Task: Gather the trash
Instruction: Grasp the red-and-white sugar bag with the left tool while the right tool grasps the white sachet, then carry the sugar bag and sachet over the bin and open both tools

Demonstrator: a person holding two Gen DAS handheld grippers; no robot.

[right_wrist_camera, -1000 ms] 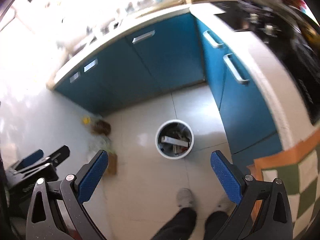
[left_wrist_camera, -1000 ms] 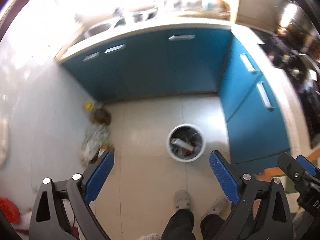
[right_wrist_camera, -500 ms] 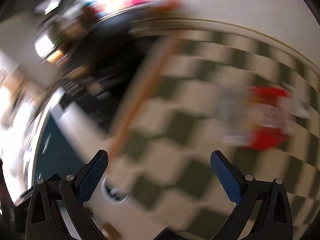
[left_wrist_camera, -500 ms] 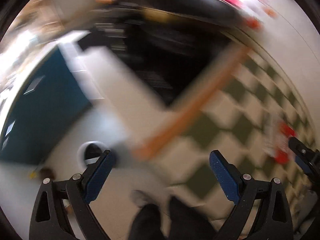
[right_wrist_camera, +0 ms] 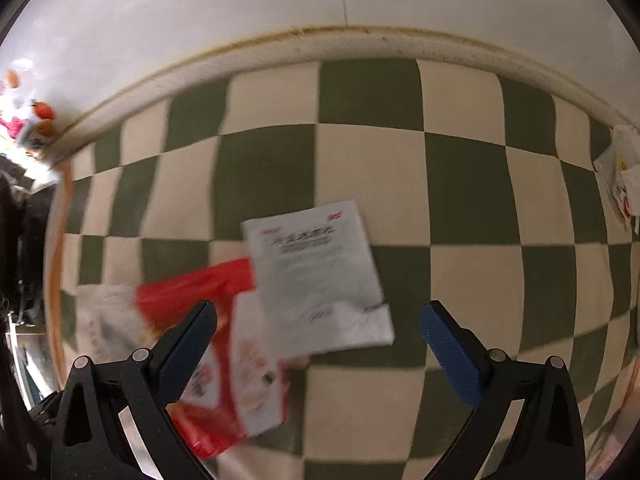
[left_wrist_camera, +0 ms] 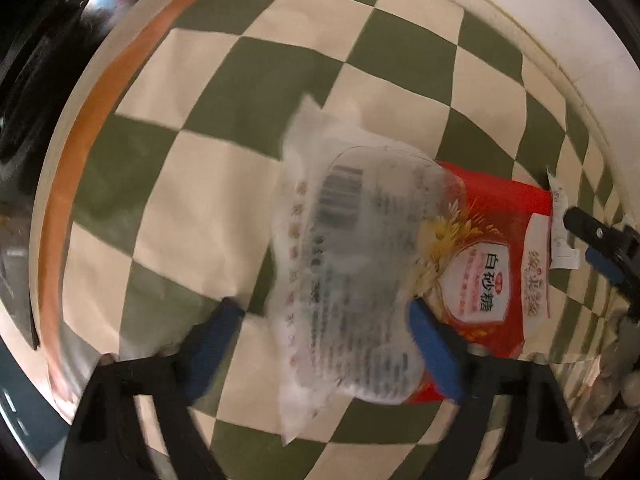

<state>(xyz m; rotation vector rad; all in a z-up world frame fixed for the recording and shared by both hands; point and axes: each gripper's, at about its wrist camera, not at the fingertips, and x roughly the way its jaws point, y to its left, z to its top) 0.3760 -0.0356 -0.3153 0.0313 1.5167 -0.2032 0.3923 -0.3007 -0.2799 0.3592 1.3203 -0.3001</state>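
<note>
Both grippers hang over a green-and-cream checkered floor (right_wrist_camera: pixel 360 160) strewn with wrappers. The left gripper (left_wrist_camera: pixel 320 344), fingers spread and gripping nothing, frames a clear plastic bag (left_wrist_camera: pixel 344 272) that overlaps a red sugar packet (left_wrist_camera: pixel 492 256). The right gripper (right_wrist_camera: pixel 318 344), likewise released, hovers above a pale paper sachet (right_wrist_camera: pixel 316 276) lying partly on the red packet, near the white baseboard (right_wrist_camera: pixel 360 46).
</note>
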